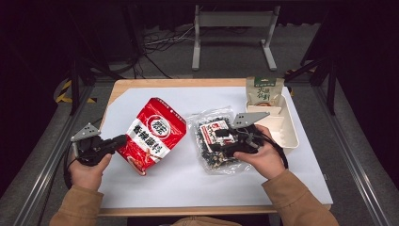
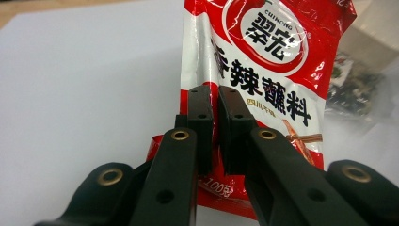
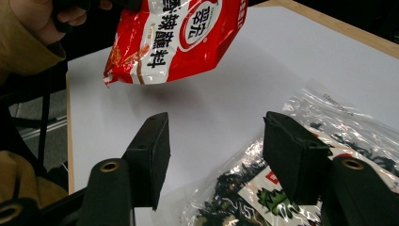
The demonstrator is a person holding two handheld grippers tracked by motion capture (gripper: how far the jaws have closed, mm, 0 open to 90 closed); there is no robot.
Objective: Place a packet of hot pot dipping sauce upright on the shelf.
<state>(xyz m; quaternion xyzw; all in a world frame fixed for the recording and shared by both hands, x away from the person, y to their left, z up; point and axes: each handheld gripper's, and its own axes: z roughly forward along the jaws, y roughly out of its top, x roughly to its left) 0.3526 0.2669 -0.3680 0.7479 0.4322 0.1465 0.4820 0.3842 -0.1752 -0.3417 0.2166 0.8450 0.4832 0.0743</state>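
A red and white snack bag (image 1: 153,134) with black lettering hangs tilted just above the white sheet at the left. My left gripper (image 1: 123,139) is shut on its lower left edge. In the left gripper view the two jaws (image 2: 215,101) pinch the red bag (image 2: 268,61) by its side seam. A clear bag of dark dried pieces (image 1: 207,125) lies flat at the centre. My right gripper (image 1: 217,141) hovers over it, open. In the right gripper view its jaws (image 3: 214,136) stand wide, one over the clear bag (image 3: 235,188), one over the bare sheet. The red bag (image 3: 179,37) hangs beyond.
A green-topped pouch (image 1: 264,91) stands in the far end of a cream tray (image 1: 288,134) at the table's right edge. A white sheet (image 1: 188,183) covers the wooden table. A grey metal stand (image 1: 233,21) and cables are on the floor behind.
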